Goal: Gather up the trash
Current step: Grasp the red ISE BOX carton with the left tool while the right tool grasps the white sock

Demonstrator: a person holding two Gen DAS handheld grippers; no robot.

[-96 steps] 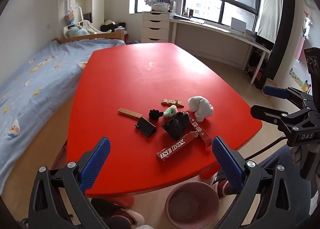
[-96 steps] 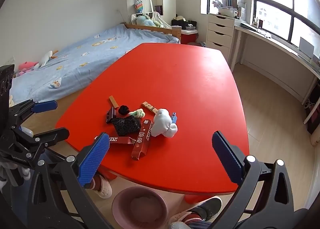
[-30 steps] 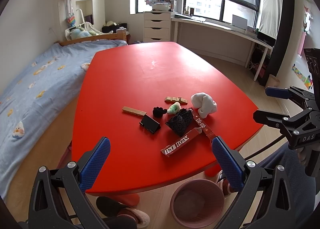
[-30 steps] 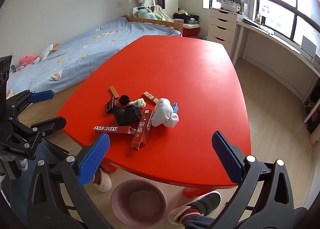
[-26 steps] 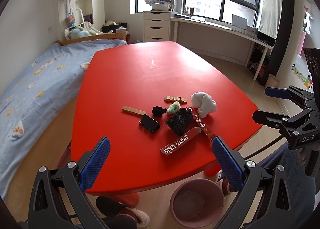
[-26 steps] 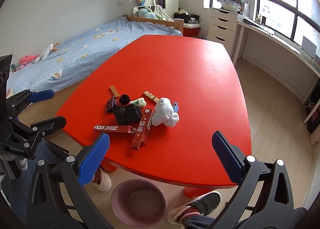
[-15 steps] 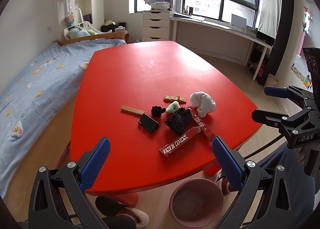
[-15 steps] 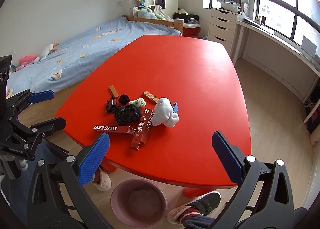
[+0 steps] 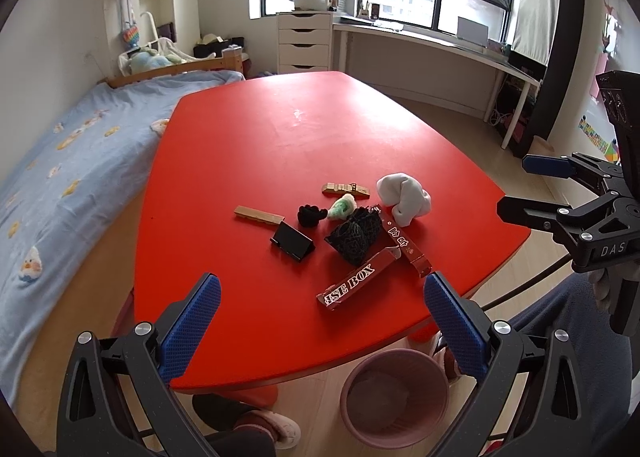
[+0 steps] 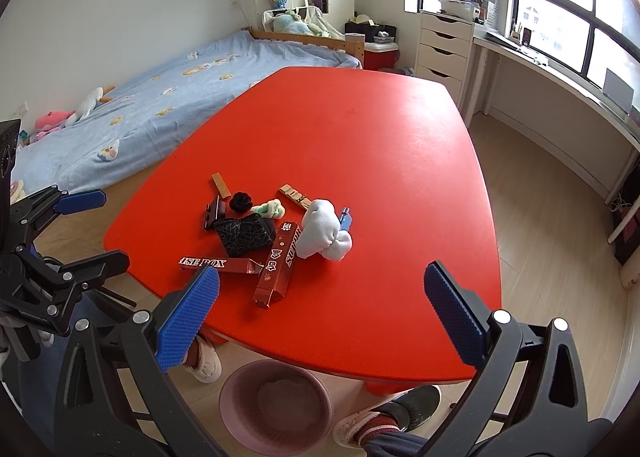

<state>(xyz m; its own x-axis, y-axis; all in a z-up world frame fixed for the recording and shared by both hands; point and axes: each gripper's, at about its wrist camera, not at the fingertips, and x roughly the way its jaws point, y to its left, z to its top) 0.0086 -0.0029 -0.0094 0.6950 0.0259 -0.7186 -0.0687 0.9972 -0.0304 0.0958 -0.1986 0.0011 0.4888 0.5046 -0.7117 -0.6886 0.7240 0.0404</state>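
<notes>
A pile of small items lies near the front of the red table (image 9: pixel 280 129): two red cartons (image 9: pixel 356 283) (image 10: pixel 278 263), a black mesh wad (image 9: pixel 354 235) (image 10: pixel 244 235), a white wad (image 9: pixel 404 197) (image 10: pixel 322 231), a black pompom (image 9: pixel 310 215), a green-white scrap (image 9: pixel 342 207), two wooden sticks (image 9: pixel 258 214) and a black clip (image 9: pixel 292 243). A pink bin (image 9: pixel 394 397) (image 10: pixel 276 401) stands on the floor under the front edge. My left gripper (image 9: pixel 322 331) is open and empty, above the front edge. My right gripper (image 10: pixel 320 313) is open and empty, also near the front edge.
A bed with a blue sheet (image 9: pixel 60 161) lies left of the table. White drawers (image 9: pixel 305 41) and a long desk (image 9: pixel 436 53) stand under the windows. Slippered feet (image 10: pixel 204 361) are under the table edge. Each gripper shows in the other's view (image 9: pixel 568 197) (image 10: pixel 56 241).
Both views have shifted only slightly over the last second. The items on the table have not moved, and both grippers stay open.
</notes>
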